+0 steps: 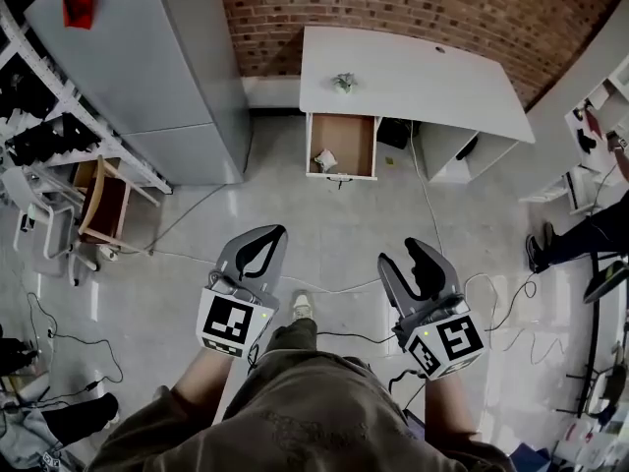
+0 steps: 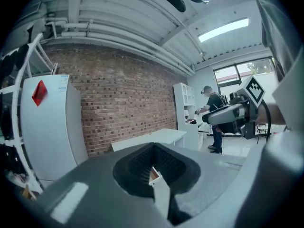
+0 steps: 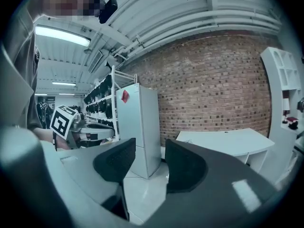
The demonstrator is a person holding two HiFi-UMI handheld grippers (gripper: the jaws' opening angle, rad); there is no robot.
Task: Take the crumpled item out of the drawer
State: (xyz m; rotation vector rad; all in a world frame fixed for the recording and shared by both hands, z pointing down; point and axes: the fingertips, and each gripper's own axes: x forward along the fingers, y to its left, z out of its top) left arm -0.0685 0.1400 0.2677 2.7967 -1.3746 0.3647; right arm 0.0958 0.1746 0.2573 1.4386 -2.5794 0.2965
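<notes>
A white desk [image 1: 413,77] stands against the brick wall, well ahead of me. Its wooden drawer [image 1: 356,144] is pulled open, and a crumpled white item [image 1: 324,159] lies in the drawer's near left corner. A small greenish crumpled thing [image 1: 343,83] sits on the desktop above the drawer. My left gripper [image 1: 276,231] is held low over the floor, far short of the drawer, shut with nothing between its jaws [image 2: 153,145]. My right gripper [image 1: 398,252] hovers beside it, equally far from the desk, open and empty [image 3: 149,163].
A grey fridge [image 1: 147,57] stands left of the desk, with dark racks [image 1: 39,116] and a wooden chair [image 1: 103,205] further left. Cables [image 1: 334,288] trail across the floor between me and the desk. A person's legs [image 1: 580,239] and white shelving [image 1: 600,106] are at the right.
</notes>
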